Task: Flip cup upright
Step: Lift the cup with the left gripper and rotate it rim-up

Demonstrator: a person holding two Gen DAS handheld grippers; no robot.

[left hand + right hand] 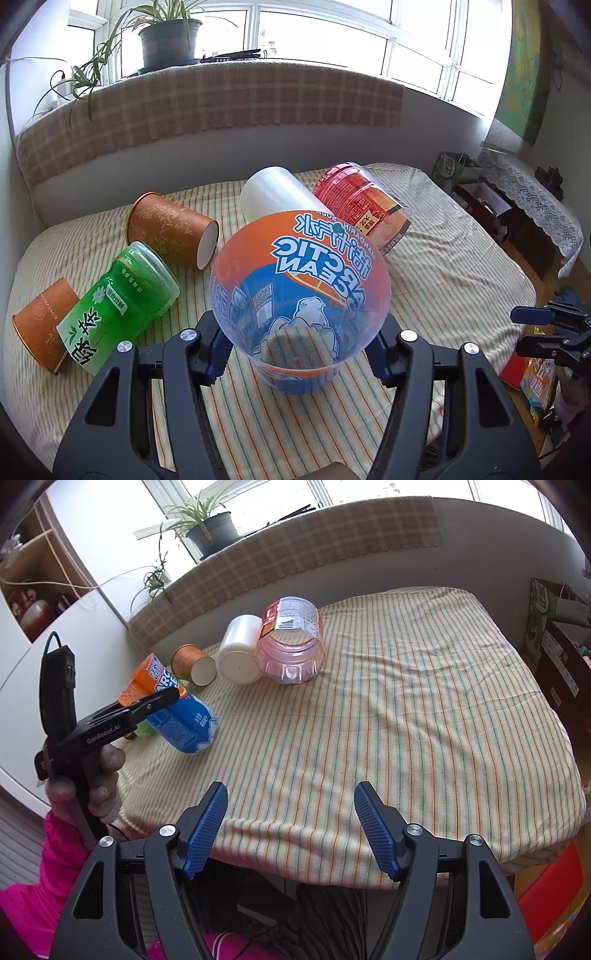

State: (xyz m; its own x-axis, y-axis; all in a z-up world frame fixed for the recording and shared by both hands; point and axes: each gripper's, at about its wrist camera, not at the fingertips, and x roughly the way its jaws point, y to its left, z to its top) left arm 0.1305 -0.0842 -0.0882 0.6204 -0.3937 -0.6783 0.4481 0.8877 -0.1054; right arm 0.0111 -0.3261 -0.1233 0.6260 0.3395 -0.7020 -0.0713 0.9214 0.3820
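Note:
My left gripper [299, 350] is shut on an orange and blue clear plastic cup [299, 295] printed "ARCTIC OCEAN". The cup is tilted, its open mouth toward the camera, its base low near the striped cloth [443, 280]. In the right wrist view the same cup [177, 709] hangs tilted in the left gripper [147, 709] over the table's left side. My right gripper [291, 830] is open and empty above the table's near edge.
Lying on the cloth: a green cup [122, 302], two brown paper cups [173, 229] [40, 328], a white cup [273, 199] and a red-labelled clear cup [365, 206]. A plaid-covered sill with a potted plant [166, 37] runs behind. Shelves stand at the right [517, 192].

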